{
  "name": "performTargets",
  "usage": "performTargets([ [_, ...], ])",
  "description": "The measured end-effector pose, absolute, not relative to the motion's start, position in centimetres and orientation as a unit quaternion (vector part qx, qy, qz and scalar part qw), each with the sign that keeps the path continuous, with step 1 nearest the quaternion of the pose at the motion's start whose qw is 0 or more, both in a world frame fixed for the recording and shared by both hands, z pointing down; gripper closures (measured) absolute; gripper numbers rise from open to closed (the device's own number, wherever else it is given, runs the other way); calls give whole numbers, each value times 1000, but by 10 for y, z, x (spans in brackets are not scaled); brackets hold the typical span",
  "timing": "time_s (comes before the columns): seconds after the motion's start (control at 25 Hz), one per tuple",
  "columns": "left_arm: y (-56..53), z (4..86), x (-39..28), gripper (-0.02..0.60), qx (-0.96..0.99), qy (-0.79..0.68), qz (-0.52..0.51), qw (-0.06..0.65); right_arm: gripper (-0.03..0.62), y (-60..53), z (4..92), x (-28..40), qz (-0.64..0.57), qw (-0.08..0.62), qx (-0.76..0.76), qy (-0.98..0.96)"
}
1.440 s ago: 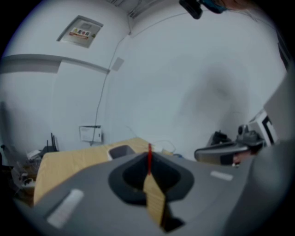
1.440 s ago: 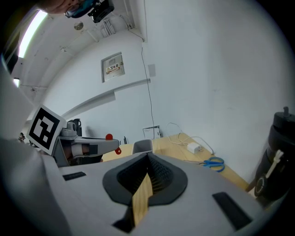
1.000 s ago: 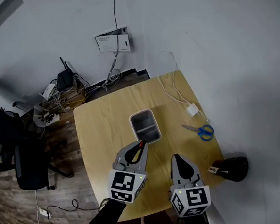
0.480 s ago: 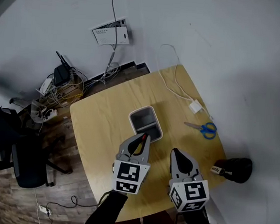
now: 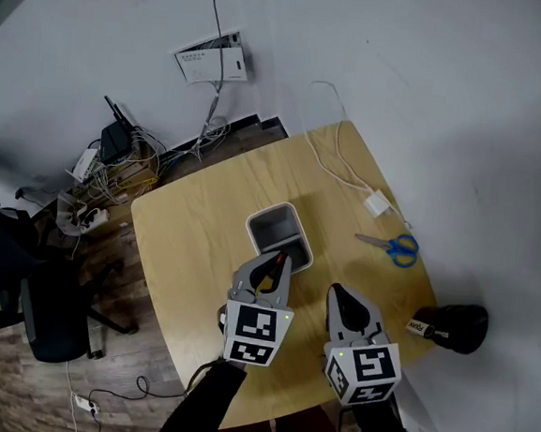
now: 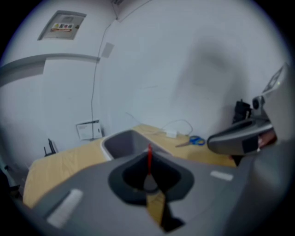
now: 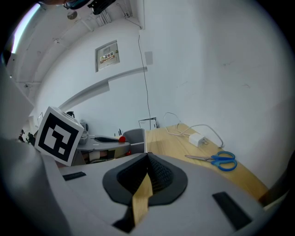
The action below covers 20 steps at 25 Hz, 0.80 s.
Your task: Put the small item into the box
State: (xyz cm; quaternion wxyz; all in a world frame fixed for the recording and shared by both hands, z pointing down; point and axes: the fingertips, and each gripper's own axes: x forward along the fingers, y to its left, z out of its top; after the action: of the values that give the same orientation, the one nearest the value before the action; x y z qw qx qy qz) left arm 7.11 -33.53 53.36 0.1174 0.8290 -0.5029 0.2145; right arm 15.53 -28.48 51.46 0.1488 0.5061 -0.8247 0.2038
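Observation:
The grey open box [image 5: 279, 230] stands mid-table on the round wooden table [image 5: 193, 241]. My left gripper [image 5: 276, 261] is at the box's near edge, shut on a small red item [image 5: 267, 278]. In the left gripper view the red item [image 6: 149, 156] shows as a thin red strip pinched between the jaws, with the box [image 6: 123, 143] just beyond them. My right gripper [image 5: 337, 294] hovers over the table to the right of the box, shut and holding nothing [image 7: 147, 156]. From the right gripper view, the left gripper's red item [image 7: 121, 138] sits beside the box [image 7: 134, 137].
Blue-handled scissors [image 5: 392, 247] and a white charger [image 5: 377, 205] with its cable lie at the table's right side. A black object [image 5: 456, 325] sits on the floor past the right edge. Cables and a router [image 5: 116, 155] clutter the floor at left, near a chair [image 5: 50, 318].
My left gripper has moved forward with the red item, up to the box's near edge. The right gripper has moved only slightly.

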Motion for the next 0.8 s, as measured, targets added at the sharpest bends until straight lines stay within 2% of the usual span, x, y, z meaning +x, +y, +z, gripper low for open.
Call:
performTargets([
  [0.8, -335, 537, 81, 514, 830, -491, 245, 95, 586, -288, 513, 162, 202, 149, 512, -821],
])
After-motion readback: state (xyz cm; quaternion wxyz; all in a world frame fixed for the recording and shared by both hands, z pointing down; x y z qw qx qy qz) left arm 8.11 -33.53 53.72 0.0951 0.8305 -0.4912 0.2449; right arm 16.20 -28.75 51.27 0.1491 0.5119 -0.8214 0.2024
